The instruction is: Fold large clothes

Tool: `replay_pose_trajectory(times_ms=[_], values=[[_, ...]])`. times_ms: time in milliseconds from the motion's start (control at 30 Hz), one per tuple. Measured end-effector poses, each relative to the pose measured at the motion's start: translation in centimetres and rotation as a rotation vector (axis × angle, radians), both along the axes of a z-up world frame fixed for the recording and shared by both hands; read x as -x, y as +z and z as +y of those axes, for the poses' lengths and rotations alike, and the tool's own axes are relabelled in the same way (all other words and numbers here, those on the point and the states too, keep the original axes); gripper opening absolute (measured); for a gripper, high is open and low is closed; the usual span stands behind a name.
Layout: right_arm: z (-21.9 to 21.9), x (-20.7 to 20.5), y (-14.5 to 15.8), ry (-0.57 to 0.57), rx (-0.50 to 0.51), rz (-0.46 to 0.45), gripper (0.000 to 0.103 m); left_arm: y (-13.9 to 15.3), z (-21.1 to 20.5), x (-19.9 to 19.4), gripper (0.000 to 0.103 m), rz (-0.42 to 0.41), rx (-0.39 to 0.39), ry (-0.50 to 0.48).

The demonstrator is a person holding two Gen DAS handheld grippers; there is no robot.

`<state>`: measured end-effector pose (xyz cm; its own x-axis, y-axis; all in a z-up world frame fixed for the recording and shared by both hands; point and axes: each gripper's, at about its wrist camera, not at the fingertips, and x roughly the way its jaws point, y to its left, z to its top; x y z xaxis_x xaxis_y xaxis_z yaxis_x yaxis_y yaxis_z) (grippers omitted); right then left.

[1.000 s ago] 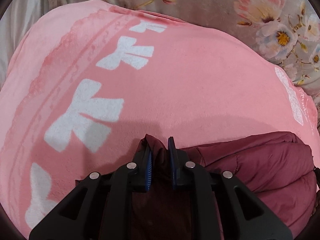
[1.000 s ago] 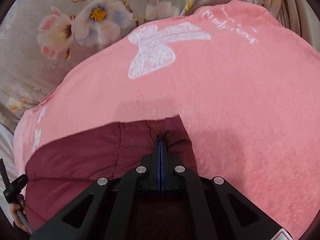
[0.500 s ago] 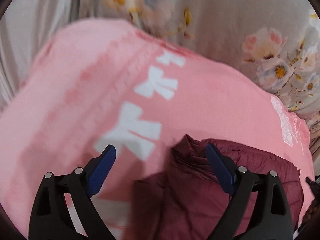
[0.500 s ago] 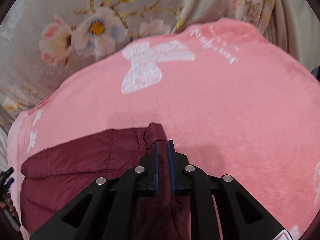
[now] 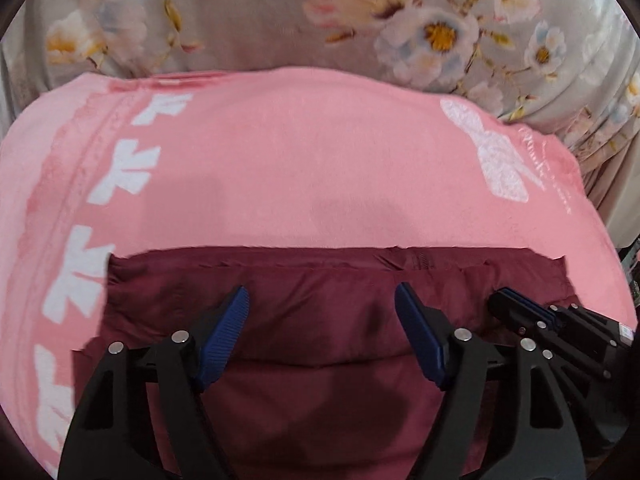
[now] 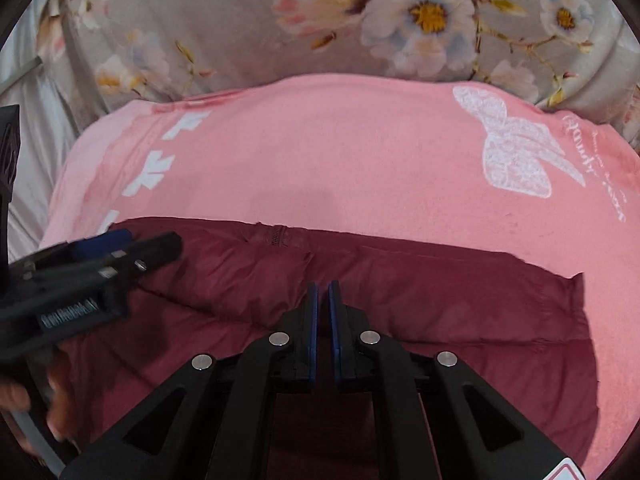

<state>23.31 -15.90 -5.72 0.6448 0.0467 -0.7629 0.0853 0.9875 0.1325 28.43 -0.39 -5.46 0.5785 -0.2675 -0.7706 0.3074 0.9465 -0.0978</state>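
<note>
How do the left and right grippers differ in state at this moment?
The left gripper has its blue-padded fingers spread wide and holds nothing; the right gripper has its fingers nearly together, a thin gap showing, with nothing visibly clamped. The left one sits over the maroon quilted jacket's left part, the right one further right. Both hang over the jacket, which lies on the pink fleece blanket.

Lighting's soft and even indoors, no glare anywhere. Both views have heavy fisheye bulge with dark vignette corners. Faint soft shadows fall on the pink blanket [image 5: 320, 168] just past the maroon jacket [image 5: 320, 320]. In the right wrist view the left tongs [image 6: 120, 248] are motion-blurred; the floral sheet [image 5: 240, 16] looks soft at the top edge.
</note>
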Motion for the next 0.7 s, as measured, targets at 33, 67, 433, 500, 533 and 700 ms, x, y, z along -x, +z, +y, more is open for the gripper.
replay_pose_trajectory(times_ms=[33,67,433,500,533,700], values=[[-0.4,-0.5,-0.6,-0.009,-0.018,0.013,0.006,-0.7,-0.3,-0.2,0.072,0.001,-0.016,0.006],[-1.0,-1.0,-1.2,-0.017,-0.047,0.024,0.005,-1.6,-0.6,-0.5,0.072,0.0,-0.028,0.01],[-2.4,-1.0,-4.6,-0.041,-0.177,0.004,0.0,-4.9,-0.5,-1.4,0.078,-0.031,0.021,0.03],[-2.4,-1.0,-4.7,-0.043,-0.175,-0.004,0.0,-5.0,-0.7,-1.4,0.079,-0.035,0.014,0.029],[-2.3,-1.1,-4.7,-0.043,-0.175,-0.007,0.0,-5.0,-0.7,-1.4,0.079,-0.035,0.014,0.028],[-2.5,-1.1,-4.8,-0.044,-0.187,-0.014,0.0,-5.2,-1.0,-1.4,0.081,-0.04,-0.005,0.029]])
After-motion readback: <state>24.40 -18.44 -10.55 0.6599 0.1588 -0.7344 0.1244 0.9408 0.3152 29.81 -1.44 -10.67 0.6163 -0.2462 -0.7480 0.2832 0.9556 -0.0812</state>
